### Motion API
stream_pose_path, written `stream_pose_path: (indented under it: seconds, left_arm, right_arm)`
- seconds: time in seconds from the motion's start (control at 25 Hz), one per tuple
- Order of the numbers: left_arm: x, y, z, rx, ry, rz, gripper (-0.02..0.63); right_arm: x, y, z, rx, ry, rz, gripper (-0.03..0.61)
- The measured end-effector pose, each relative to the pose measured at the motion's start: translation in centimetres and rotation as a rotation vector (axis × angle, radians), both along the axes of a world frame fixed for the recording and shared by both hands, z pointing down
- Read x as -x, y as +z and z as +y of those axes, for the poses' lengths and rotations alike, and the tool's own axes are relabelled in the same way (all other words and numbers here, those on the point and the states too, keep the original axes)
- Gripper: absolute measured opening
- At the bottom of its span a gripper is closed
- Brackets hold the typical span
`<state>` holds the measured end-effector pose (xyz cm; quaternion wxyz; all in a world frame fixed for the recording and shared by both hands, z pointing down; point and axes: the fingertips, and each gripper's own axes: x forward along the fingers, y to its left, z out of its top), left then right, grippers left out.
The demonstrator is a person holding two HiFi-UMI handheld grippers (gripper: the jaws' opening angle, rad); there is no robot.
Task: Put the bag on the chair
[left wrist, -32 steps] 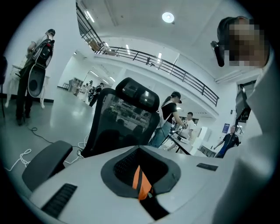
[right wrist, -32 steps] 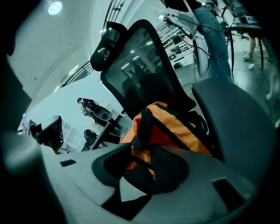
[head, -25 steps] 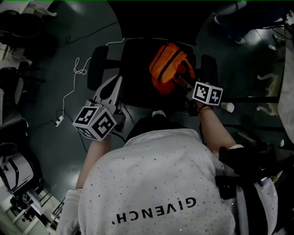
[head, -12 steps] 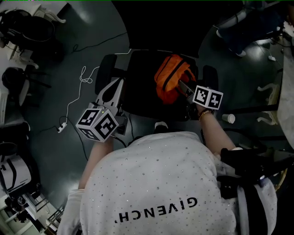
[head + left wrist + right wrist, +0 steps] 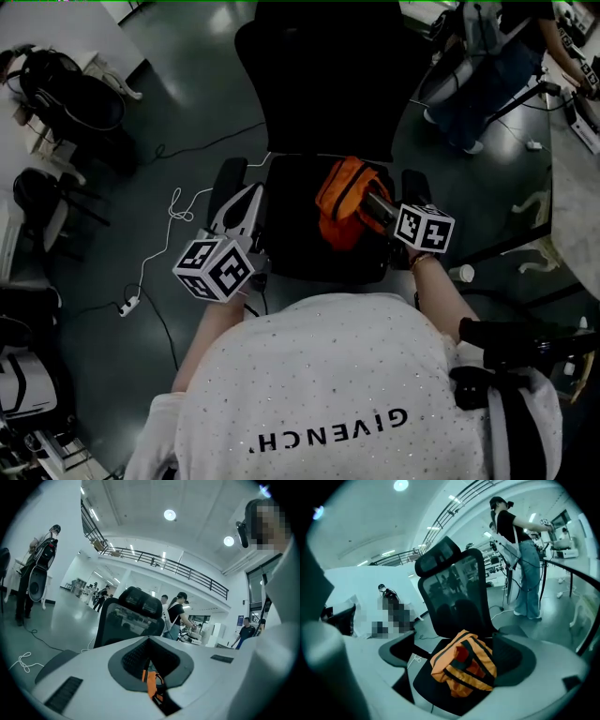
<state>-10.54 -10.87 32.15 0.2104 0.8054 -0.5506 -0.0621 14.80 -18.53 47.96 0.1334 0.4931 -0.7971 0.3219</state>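
An orange bag with black straps [image 5: 345,200] [image 5: 464,667] lies on the seat of a black office chair [image 5: 291,239] [image 5: 454,592]. My right gripper [image 5: 377,206] [image 5: 459,656] reaches in from the right. Its jaws are opening wide, one on each side of the bag, and the pads do not press on it. My left gripper [image 5: 249,192] [image 5: 150,639] hangs at the chair's left armrest, jaws together, holding nothing. Through the slit between its jaws I see a sliver of the orange bag [image 5: 151,682] and the chair's backrest [image 5: 123,620].
A white cable [image 5: 178,202] and a power strip [image 5: 128,305] lie on the floor to the left. A paper cup [image 5: 461,273] stands on the floor to the right. A person [image 5: 518,550] stands at a desk [image 5: 574,141] behind the chair. More chairs [image 5: 84,98] are far left.
The right gripper's jaws have spread apart off the bag, which now rests on the seat. The head view has tilted up, bringing in the chair's backrest.
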Motion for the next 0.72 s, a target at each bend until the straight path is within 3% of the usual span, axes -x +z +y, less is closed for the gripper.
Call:
stream_pose_path:
  seconds: [0.16, 0.24, 0.28, 0.36, 0.44, 0.56, 0.72]
  left_arm:
    - [0.8, -1.0, 1.7, -0.026, -0.018, 0.029, 0.002]
    - [1.5, -1.3, 2.6, -0.043, -0.023, 0.041, 0.002]
    - [1.8, -1.5, 3.3, -0.05, -0.023, 0.042, 0.002]
    - [2.5, -2.0, 5.1, -0.066, -0.015, 0.038, 0.002]
    - [2.8, -2.4, 7.0, -0.081, -0.002, 0.035, 0.002]
    - [2.7, -2.7, 10.2, -0.09, 0.022, 0.02, 0.002]
    - [2.1, -1.8, 14.7, -0.039, 0.084, -0.05, 0.002]
  right_arm:
    - [-0.5, -4.7, 0.7, -0.162, -0.018, 0.128, 0.479]
    - [-0.1, -7.2, 1.5, -0.233, -0.022, 0.135, 0.441]
    - [0.1, -8.6, 2.1, -0.268, -0.009, 0.125, 0.401]
    - [0.1, -11.3, 3.6, -0.337, 0.038, 0.103, 0.258]
    - [-0.6, -13.6, 5.3, -0.39, 0.101, 0.104, 0.182]
    - [-2.1, -15.8, 8.4, -0.418, 0.199, 0.073, 0.003]
    - [-2.3, -17.0, 13.6, -0.39, 0.203, -0.045, 0.003]
